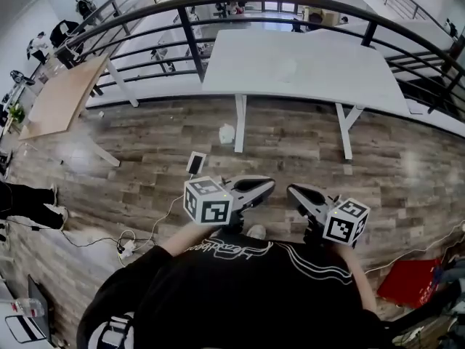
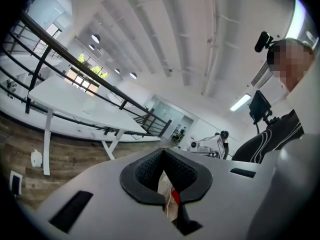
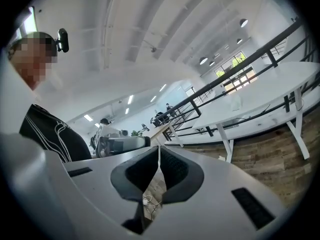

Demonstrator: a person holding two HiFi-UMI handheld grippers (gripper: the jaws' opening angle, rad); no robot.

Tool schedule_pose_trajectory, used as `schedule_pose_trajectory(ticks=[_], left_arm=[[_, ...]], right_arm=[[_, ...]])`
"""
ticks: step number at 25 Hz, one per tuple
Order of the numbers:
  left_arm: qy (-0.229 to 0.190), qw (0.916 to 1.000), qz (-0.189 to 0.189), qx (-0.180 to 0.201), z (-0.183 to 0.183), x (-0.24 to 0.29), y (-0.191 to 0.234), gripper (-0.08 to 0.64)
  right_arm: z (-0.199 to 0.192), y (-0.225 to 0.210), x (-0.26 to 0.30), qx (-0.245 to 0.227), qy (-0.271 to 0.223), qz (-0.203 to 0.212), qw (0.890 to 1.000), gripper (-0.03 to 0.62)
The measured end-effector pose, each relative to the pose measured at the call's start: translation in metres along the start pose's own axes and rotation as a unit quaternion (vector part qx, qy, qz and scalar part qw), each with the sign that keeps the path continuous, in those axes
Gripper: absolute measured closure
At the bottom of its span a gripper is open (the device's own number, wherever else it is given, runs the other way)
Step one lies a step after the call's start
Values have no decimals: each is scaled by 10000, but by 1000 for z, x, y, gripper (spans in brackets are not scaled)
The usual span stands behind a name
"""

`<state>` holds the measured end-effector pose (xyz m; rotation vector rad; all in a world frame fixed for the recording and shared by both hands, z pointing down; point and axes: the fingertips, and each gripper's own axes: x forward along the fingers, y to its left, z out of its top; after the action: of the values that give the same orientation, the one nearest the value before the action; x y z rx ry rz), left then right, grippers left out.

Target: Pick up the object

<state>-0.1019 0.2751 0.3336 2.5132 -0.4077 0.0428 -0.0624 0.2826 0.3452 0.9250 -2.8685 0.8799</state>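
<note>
In the head view I hold both grippers close in front of my chest, above the wooden floor. My left gripper [image 1: 267,185] and my right gripper [image 1: 292,190] point at each other, tips a little apart. In the left gripper view the left gripper [image 2: 163,152] has its dark pads meeting at the tip with nothing between them. The right gripper [image 3: 159,148] is likewise shut and empty in its own view. No object to pick up can be told for certain. A small white thing [image 1: 227,133] lies on the floor by a table leg.
A long white table [image 1: 305,64] stands ahead against a black railing [image 1: 182,35]. A wooden table [image 1: 62,97] is at the left. A flat dark device [image 1: 196,163] and cables [image 1: 127,246] lie on the floor, a red bag [image 1: 407,282] at the right. People stand far left.
</note>
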Motion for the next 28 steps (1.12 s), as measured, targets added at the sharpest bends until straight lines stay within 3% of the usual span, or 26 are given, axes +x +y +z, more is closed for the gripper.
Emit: schedule_pose_trajectory(ticks=[8,19,28], left_arm=[[-45,9986,-285,-434,67,15,95,554],[-48,9970,-454,-628,103,45,149,554],[69,9975,-409,-574,116,77,168,554]], right_arm=[[52,-64,76,66,-16,-127,9999,575],[81,-118,94,197,-101,-342,9992,575],[97,-158,92,295,-226,-245,9990,575]])
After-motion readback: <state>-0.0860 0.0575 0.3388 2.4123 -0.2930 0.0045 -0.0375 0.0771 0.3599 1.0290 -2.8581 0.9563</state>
